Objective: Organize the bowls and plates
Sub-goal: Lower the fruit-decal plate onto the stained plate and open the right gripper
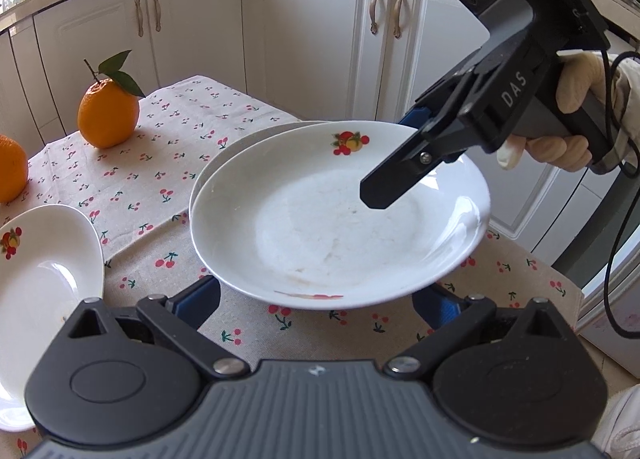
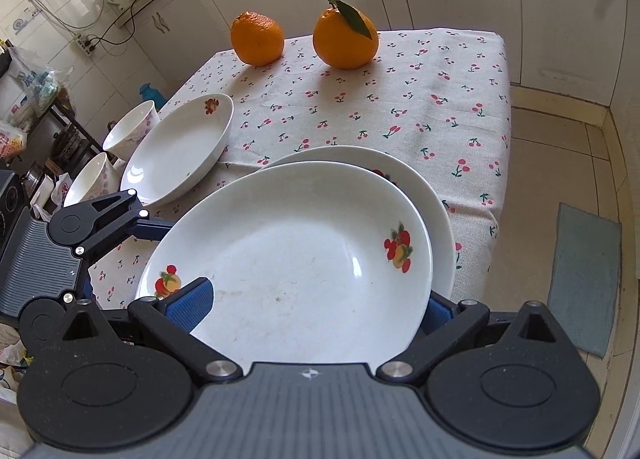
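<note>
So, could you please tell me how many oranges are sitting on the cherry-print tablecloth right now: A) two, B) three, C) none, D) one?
A: the right wrist view shows two, a plain orange and beside it a leafy orange with stem and leaf, both standing on the far part of the tablecloth, beyond the plates.

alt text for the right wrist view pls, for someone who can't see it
The right gripper grips a white fruit-print plate just above a second plate on a cherry-print tablecloth. The left gripper reaches in from the left near a third plate; two oranges sit at the far edge.
</note>
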Demonstrator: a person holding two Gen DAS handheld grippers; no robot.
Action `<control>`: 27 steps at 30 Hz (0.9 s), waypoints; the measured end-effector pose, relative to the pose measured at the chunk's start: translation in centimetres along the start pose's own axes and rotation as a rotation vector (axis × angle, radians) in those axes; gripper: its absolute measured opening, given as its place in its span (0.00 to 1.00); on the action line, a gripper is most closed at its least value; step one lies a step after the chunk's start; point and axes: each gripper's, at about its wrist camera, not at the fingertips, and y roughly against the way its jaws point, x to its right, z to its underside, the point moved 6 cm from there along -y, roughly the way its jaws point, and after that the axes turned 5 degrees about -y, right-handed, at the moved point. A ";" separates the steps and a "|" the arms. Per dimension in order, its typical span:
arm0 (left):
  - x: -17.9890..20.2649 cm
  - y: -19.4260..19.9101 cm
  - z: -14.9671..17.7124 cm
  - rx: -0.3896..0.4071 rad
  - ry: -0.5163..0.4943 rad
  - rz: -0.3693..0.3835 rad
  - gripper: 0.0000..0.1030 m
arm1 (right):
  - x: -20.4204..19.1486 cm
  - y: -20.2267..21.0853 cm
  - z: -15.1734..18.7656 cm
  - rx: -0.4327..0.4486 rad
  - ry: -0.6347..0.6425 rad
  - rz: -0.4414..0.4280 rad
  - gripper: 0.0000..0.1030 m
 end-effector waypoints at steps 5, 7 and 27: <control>0.0 0.3 -0.1 0.012 0.003 -0.011 0.99 | -0.3 0.7 0.1 0.008 0.003 0.030 1.00; 0.0 0.4 0.0 0.011 0.007 -0.021 0.99 | -0.5 0.9 0.2 0.008 0.007 0.045 1.00; -0.4 5.1 2.9 0.082 0.084 -0.052 0.99 | -1.7 0.4 1.4 -0.051 0.009 0.301 1.00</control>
